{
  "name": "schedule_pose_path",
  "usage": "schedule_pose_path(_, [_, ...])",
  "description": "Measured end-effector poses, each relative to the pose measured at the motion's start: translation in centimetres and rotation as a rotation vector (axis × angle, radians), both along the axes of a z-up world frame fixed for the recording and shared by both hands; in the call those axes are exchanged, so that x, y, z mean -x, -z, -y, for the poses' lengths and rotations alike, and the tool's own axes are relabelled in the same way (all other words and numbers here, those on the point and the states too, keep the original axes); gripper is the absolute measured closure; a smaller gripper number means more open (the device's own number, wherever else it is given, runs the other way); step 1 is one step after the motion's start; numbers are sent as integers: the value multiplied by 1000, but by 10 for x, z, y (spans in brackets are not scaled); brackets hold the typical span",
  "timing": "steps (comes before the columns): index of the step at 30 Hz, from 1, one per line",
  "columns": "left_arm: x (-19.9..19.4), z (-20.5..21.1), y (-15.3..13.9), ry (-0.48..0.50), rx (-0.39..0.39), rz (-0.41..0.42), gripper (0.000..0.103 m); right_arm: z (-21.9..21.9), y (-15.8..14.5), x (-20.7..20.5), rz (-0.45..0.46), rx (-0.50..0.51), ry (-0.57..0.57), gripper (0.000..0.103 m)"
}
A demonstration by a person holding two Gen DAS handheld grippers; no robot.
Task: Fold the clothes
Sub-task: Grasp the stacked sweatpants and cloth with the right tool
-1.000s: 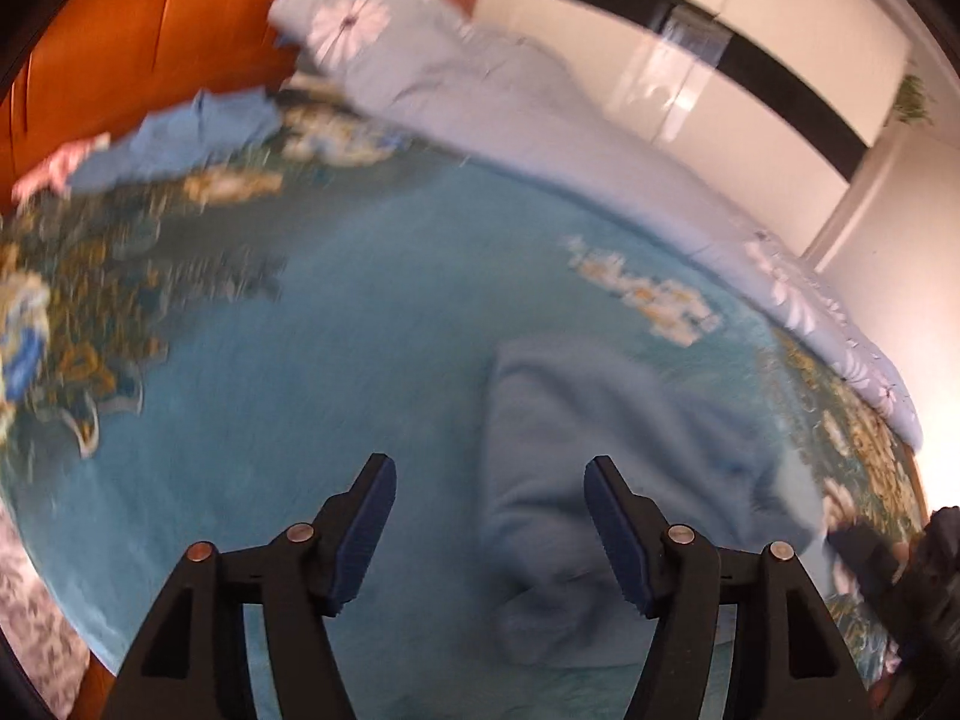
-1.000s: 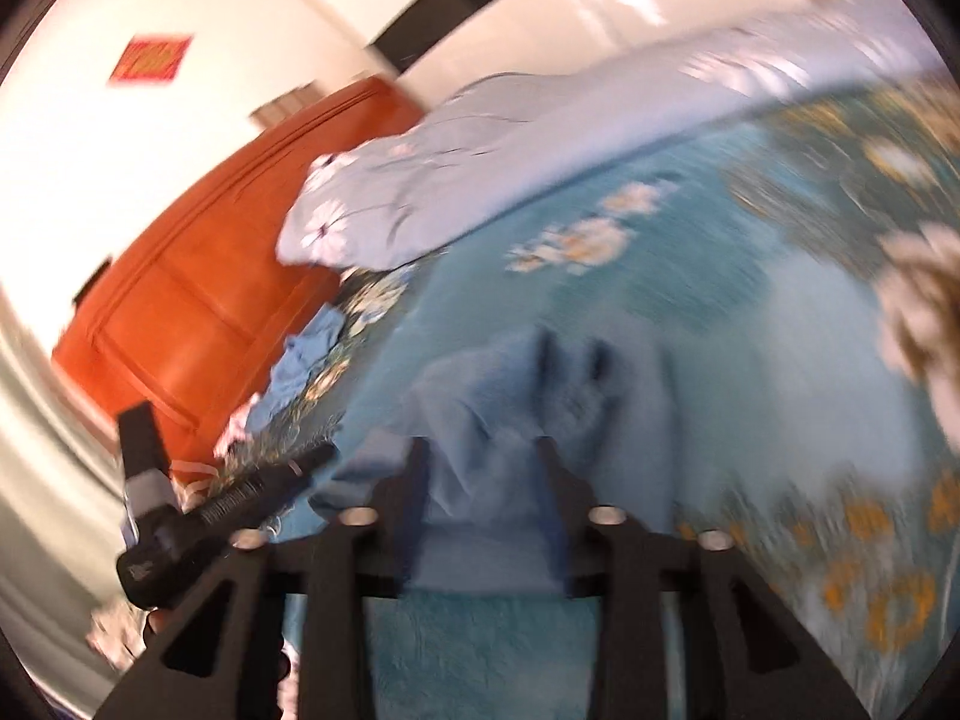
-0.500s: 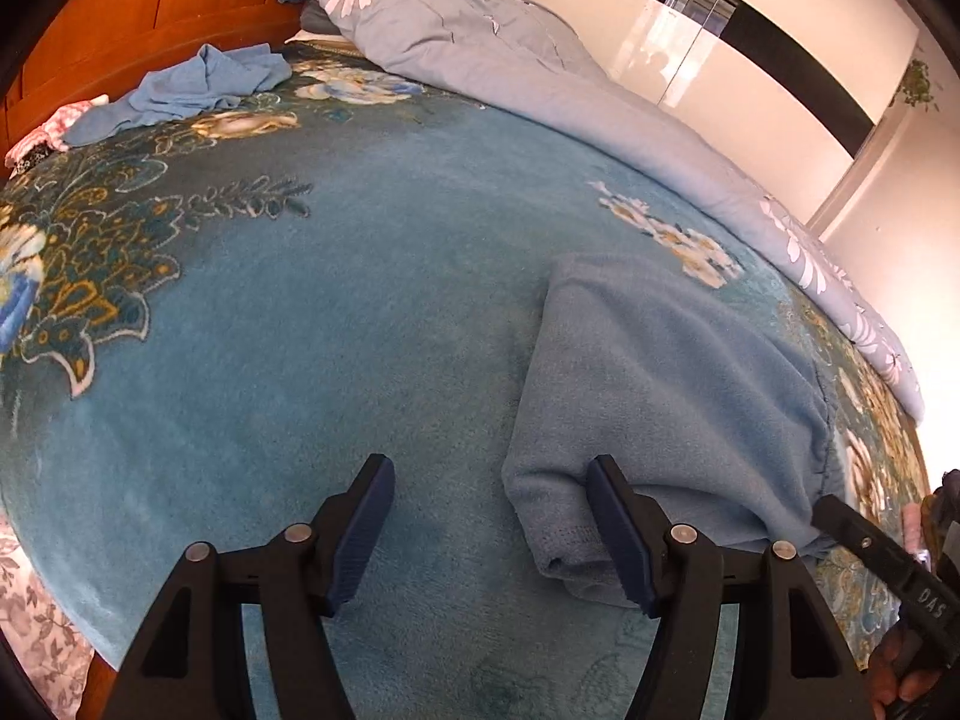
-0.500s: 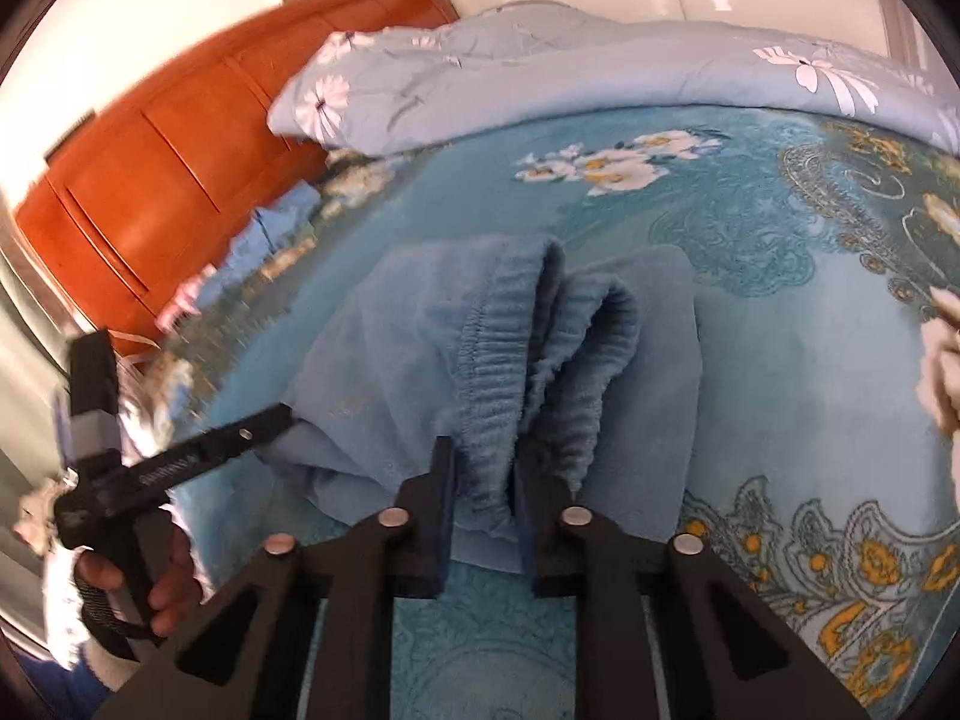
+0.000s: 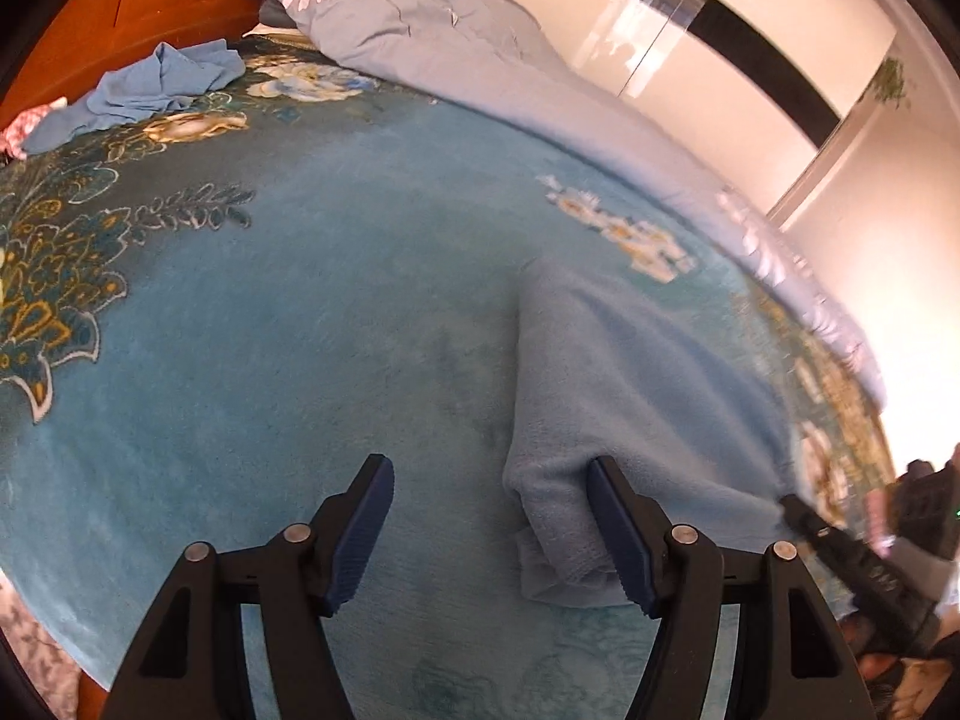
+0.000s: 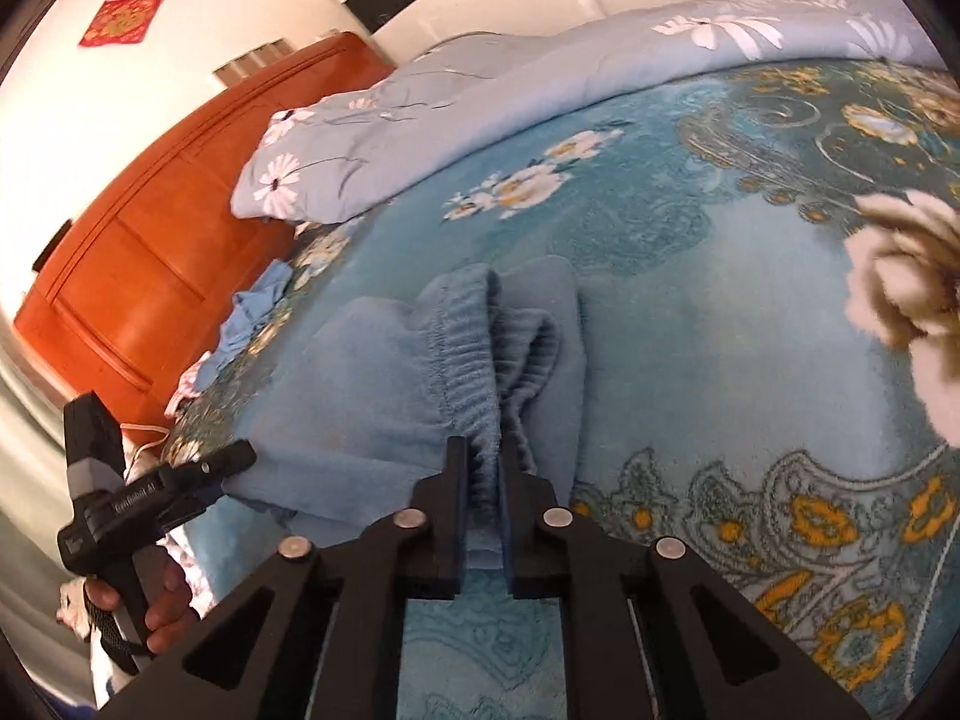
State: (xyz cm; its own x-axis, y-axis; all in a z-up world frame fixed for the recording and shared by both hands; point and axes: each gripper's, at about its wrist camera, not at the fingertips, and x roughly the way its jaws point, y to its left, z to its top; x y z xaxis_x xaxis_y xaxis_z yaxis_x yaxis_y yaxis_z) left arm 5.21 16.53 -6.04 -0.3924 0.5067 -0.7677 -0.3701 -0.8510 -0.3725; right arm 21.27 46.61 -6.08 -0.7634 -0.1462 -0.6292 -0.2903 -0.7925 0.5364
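The work surface is a bed covered by a teal blanket (image 5: 312, 312) with floral patterns. A pale blue quilt (image 5: 432, 42) with daisy prints lies bunched along the far side, against an orange wooden headboard (image 6: 138, 252). White wardrobe doors with a black band stand beyond.

The trousers (image 6: 384, 384), light blue fleece, lie partly folded on the blanket, elastic waistband (image 6: 468, 360) toward the right gripper.

Right gripper (image 6: 482, 504): the jaws have just been closing and now pinch the bunched waistband, with fabric pressed between the pads.

Left gripper (image 5: 489, 534): the jaws stand apart. The near corner of the trousers (image 5: 630, 408) lies between them, against the right-hand finger (image 5: 618, 534); the other finger is clear of the fabric, over bare blanket. A hand (image 6: 150, 594) grips its handle.

A second, crumpled blue garment (image 5: 156, 84) lies near the headboard, well apart from the trousers.
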Motion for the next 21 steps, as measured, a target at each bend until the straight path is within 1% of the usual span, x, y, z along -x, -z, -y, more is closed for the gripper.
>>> schedule_pose_path(3, [0, 5, 9, -8, -5, 16, 26, -3, 2, -6, -5, 12, 10, 92])
schedule_pose_path(4, [0, 7, 11, -9, -8, 19, 26, -1, 2, -8, 1, -5, 18, 87])
schedule_pose_path(5, [0, 8, 11, -6, -10, 17, 26, 0, 2, -9, 8, -24, 27, 76])
schedule_pose_path(6, [0, 8, 11, -4, -13, 15, 25, 1, 1, -10, 18, -51, 46, 61])
schedule_pose_path(7, [0, 9, 10, -1, -16, 11, 26, 2, 1, -11, 29, -77, 66, 57])
schedule_pose_path(8, [-1, 8, 8, 2, -19, 0, 25, 3, 1, -12, 36, -96, 82, 56])
schedule_pose_path(10, [1, 7, 0, 19, -42, -27, 26, -1, 4, -14, 25, -61, 83, 56])
schedule_pose_path(12, [6, 5, -8, 38, -76, -47, 26, -8, 11, -14, 29, -7, 90, 55])
schedule_pose_path(14, [15, 1, -12, 56, -112, -37, 26, -15, 17, -15, 21, 56, 98, 55])
schedule_pose_path(16, [27, -6, -8, 76, -137, 0, 26, -17, 18, -15, 15, 85, 101, 53])
schedule_pose_path(19, [43, -14, 7, 96, -158, 92, 26, -17, 18, -12, 16, 103, 99, 52])
schedule_pose_path(21, [50, -18, 17, 108, -182, 150, 26, -20, 20, -8, 11, 142, 91, 52])
